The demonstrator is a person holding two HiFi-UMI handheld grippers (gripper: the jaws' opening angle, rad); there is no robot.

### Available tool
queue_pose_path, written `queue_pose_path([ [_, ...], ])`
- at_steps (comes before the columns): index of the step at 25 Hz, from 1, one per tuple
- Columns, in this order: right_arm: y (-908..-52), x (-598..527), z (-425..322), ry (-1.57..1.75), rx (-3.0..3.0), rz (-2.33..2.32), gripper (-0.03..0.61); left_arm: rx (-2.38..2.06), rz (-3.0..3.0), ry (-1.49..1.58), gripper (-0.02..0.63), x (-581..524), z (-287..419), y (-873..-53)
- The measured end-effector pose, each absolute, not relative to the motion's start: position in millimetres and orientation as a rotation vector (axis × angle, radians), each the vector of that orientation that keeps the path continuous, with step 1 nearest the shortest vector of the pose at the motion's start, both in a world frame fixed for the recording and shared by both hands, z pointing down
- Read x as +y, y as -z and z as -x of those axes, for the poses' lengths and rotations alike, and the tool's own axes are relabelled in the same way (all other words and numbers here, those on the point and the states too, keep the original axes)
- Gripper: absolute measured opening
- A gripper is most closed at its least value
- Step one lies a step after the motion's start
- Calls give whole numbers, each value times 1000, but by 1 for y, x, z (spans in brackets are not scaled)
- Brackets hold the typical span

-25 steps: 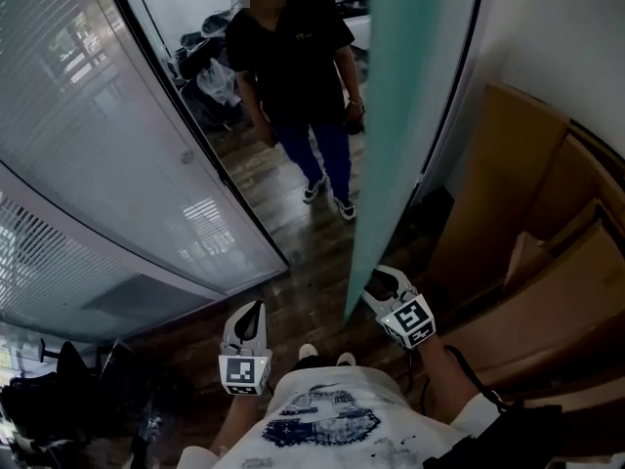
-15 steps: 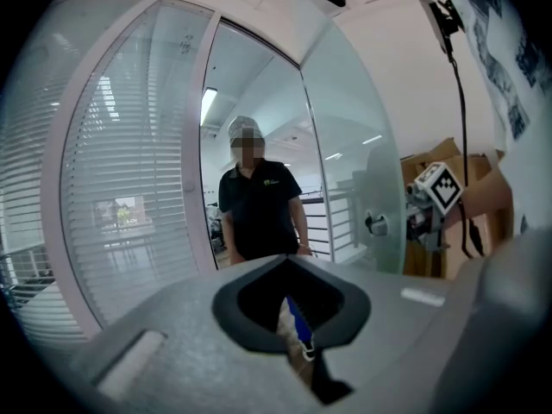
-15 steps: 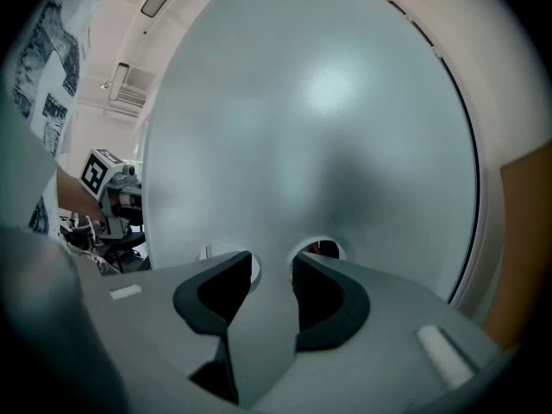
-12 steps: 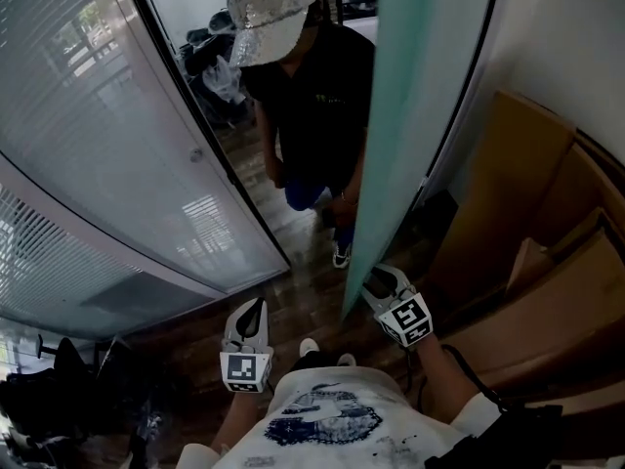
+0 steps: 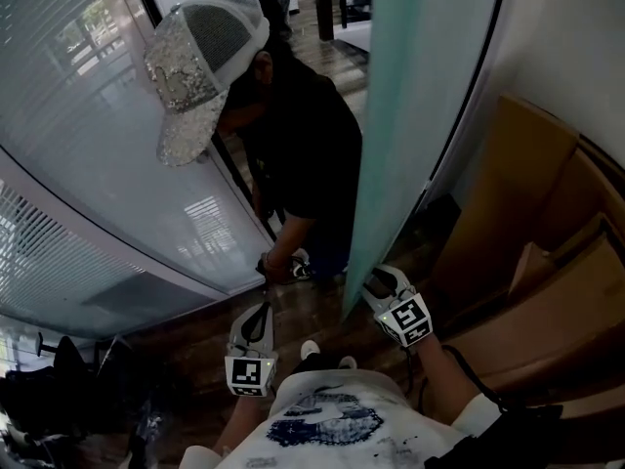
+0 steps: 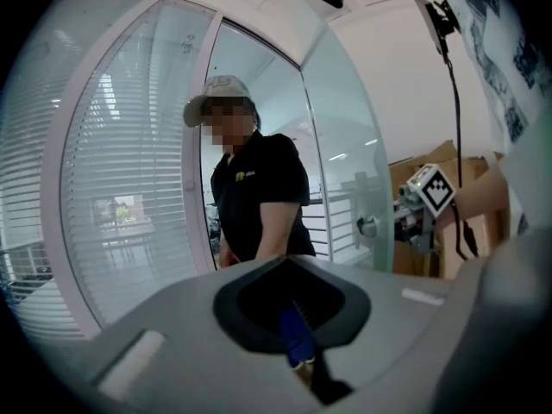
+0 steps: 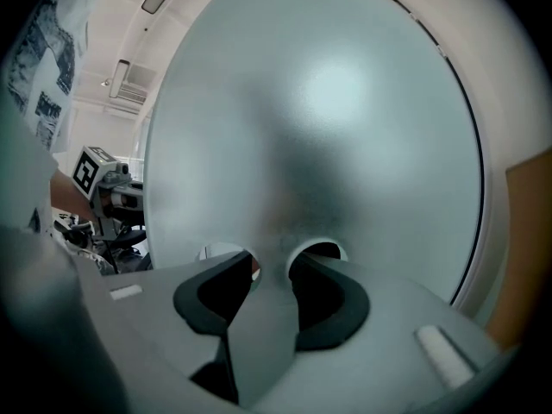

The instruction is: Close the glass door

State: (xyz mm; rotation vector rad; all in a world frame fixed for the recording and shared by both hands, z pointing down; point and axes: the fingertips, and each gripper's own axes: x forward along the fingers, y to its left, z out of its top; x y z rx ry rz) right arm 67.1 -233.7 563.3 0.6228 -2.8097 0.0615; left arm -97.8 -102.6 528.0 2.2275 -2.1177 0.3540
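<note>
Glass partition wall (image 5: pixel 107 145) with slatted blinds fills the left of the head view and ends at a dark door frame. Glass door (image 5: pixel 420 96), frosted and green-tinted, stands open at the upper right with its free edge turned toward the camera and its lower corner above the wooden floor (image 5: pixel 312 306). Cardboard boxes (image 5: pixel 547 252) are stacked against the white wall to the right of the door; what they hold cannot be made out. A person in a black shirt (image 5: pixel 303 154) and a sequinned cap (image 5: pixel 205 66) bends forward in the doorway, between frame and door, with one hand low near the tip of the left gripper.

Right gripper (image 5: pixel 379 283) meets the door's free edge low down. In the right gripper view the pane (image 7: pixel 328 119) passes between the jaws (image 7: pixel 269 261), and they are clamped on it, one on each face.

Left gripper (image 5: pixel 257 313) hangs over the floor, apart from the door and pointing at the doorway. Its jaws (image 6: pixel 291 274) are drawn together with nothing between them, leaving only a thin slit.

In the left gripper view a metal knob (image 6: pixel 369 225) sits on the door, just beside the right gripper.
</note>
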Motion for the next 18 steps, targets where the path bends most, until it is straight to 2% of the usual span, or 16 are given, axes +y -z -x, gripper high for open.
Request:
queue_pose_path([
  [18,-559,-244,-33,-48,-2827,-581,149,-2060,-2238,-340,-1,-99,73,-541],
])
